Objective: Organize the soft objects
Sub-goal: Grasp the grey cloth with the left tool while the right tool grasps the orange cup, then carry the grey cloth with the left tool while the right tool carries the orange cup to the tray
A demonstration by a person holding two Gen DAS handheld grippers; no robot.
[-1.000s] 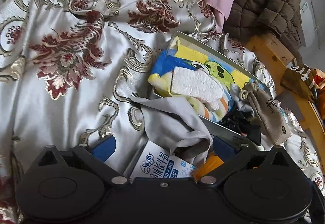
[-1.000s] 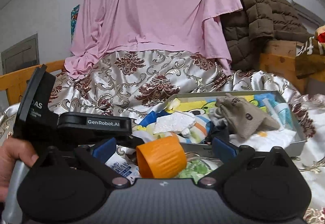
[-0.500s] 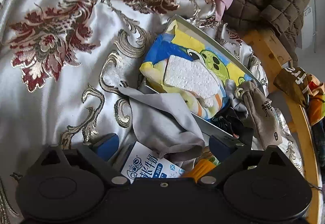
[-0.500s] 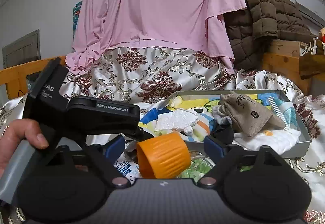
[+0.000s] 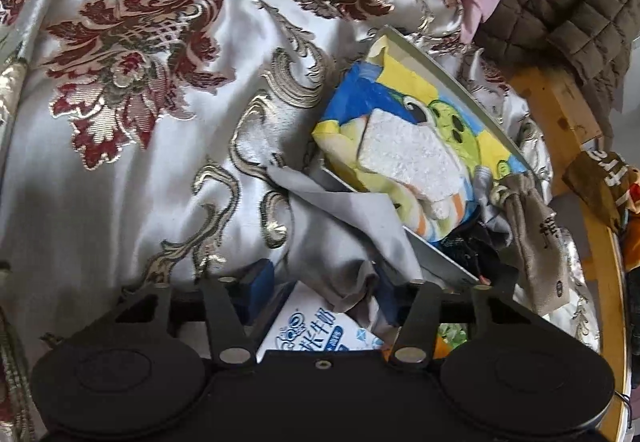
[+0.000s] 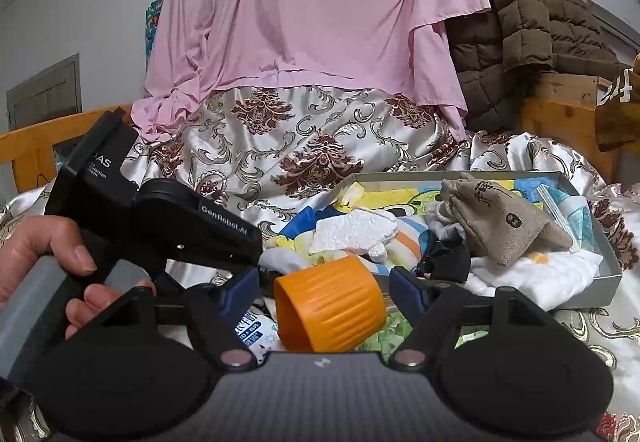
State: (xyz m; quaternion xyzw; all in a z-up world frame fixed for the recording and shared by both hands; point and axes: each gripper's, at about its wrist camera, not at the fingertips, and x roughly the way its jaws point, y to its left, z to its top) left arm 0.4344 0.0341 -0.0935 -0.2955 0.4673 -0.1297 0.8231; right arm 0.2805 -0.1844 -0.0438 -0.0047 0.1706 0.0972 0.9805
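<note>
My left gripper (image 5: 322,288) hovers low over a crumpled grey cloth (image 5: 344,234) that spills over the near wall of a grey tray (image 5: 440,258). Its jaws are closing with the cloth's bunched end between them, above a white milk carton (image 5: 312,326); the left pad stands clear of the cloth. My right gripper (image 6: 322,288) is also closing, and an orange ribbed cap (image 6: 328,306) lies between its fingers with slim gaps on both sides. The tray holds a cartoon towel (image 5: 400,89), a white foam piece (image 5: 408,153) and a tan drawstring pouch (image 5: 536,226).
Everything rests on a silvery bedspread (image 5: 140,161) with red flowers. A pink sheet (image 6: 320,9) and a brown quilted jacket (image 6: 532,25) hang behind. A wooden frame (image 5: 560,109) runs along the right. A hand (image 6: 44,254) holds the left gripper's black body (image 6: 192,226).
Both pairs of jaws have narrowed. My left gripper has slid and rolled a little toward the grey cloth. The right gripper has stayed where it was, the orange cap still between its fingers.
</note>
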